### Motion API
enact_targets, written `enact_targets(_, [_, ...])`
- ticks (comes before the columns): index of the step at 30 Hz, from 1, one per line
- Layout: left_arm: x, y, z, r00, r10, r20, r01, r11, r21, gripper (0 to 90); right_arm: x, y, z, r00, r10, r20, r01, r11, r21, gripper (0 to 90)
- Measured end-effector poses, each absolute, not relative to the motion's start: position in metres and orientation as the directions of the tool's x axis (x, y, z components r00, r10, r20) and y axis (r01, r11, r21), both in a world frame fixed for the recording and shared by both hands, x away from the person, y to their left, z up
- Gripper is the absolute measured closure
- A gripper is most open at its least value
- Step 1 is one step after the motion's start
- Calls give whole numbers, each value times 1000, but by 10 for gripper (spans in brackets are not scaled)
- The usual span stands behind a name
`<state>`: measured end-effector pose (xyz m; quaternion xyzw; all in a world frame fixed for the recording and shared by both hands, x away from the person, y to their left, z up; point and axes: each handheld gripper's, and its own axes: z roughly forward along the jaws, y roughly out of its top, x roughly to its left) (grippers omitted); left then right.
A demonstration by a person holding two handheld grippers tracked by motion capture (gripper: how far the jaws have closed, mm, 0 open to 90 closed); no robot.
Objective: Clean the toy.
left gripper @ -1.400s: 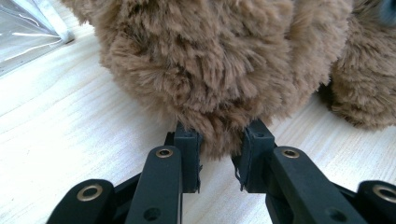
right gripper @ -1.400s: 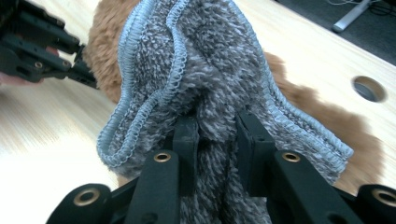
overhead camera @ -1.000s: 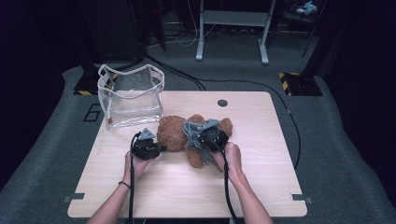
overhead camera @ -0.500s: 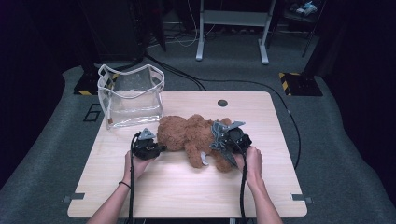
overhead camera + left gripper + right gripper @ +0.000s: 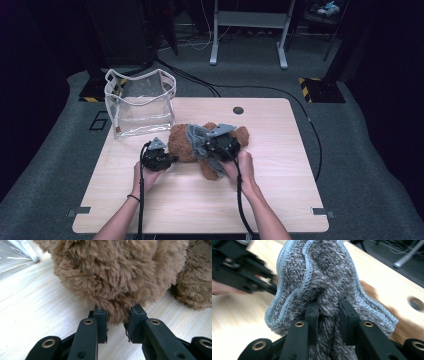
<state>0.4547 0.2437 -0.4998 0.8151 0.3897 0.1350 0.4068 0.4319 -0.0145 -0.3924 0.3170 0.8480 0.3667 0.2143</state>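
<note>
Teddy bear [image 5: 192, 142] lies at the centre of the high view on the wooden table [image 5: 280, 195], brown and furry, with a grey knitted cloth [image 5: 199, 137] draped over its middle. We hold it from both sides. Our left gripper [image 5: 167, 160], just left of the bear, pinches a tuft of fur; in the left gripper view the pads [image 5: 101, 322] press into the plush. Our right gripper [image 5: 212, 145] sits on top of the bear, and in the right gripper view its jaws are clamped on a bunched fold of the cloth [image 5: 324, 282].

Half a second ago the right gripper stood farther toward the right of the frame, past the bear's far end; now it has swung back over the body, carrying the cloth with it, while the left has stayed put. We judge that the cloth is being worked along the bear. A clear bag [image 5: 140, 102] stands open at the upper left, well apart.
</note>
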Motion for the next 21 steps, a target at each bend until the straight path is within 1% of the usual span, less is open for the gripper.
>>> enact_targets(1, [455, 244, -500, 659, 746, -98, 526, -364, 769, 733, 433, -6, -393, -723, 677, -137, 369, 546, 752, 719])
enact_targets(2, [455, 243, -500, 659, 746, -95, 524, -365, 770, 733, 432, 3, -395, -724, 680, -116, 386, 538, 750, 719])
enact_targets(5, [455, 244, -499, 665, 741, -91, 521, -373, 768, 733, 437, 24, -403, -745, 657, -112, 374, 551, 746, 719])
enact_targets(6, [454, 243, -499, 659, 745, -103, 526, -358, 771, 733, 440, 29, -407, -748, 654, -115, 373, 556, 743, 719])
enact_targets(9, [454, 243, -499, 657, 747, -101, 524, -357, 773, 733, 445, 41, -419, -743, 655, -140, 374, 579, 725, 719])
enact_targets(12, [455, 244, -499, 660, 745, -97, 523, -363, 771, 734, 448, 43, -429, -745, 654, -131, 386, 583, 714, 720])
enact_targets(13, [455, 244, -500, 662, 743, -99, 523, -362, 772, 734, 447, 44, -432, -733, 672, -102, 418, 564, 713, 721])
enact_targets(14, [455, 244, -500, 657, 745, -111, 529, -352, 772, 734, 447, 44, -434, -739, 664, -114, 404, 572, 714, 721])
enact_targets(15, [455, 244, -500, 655, 747, -110, 529, -350, 773, 735, 446, 44, -436, -734, 671, -101, 422, 568, 706, 721])
enact_targets(19, [455, 244, -500, 652, 749, -117, 533, -343, 773, 735, 441, 44, -447, -737, 669, -95, 445, 586, 677, 723])
enact_targets(20, [455, 245, -500, 656, 747, -108, 527, -350, 774, 735, 442, 43, -450, -745, 656, -116, 424, 601, 678, 724])
enact_targets(21, [455, 245, -500, 655, 748, -108, 527, -350, 775, 736, 441, 42, -452, -745, 657, -116, 429, 604, 672, 724])
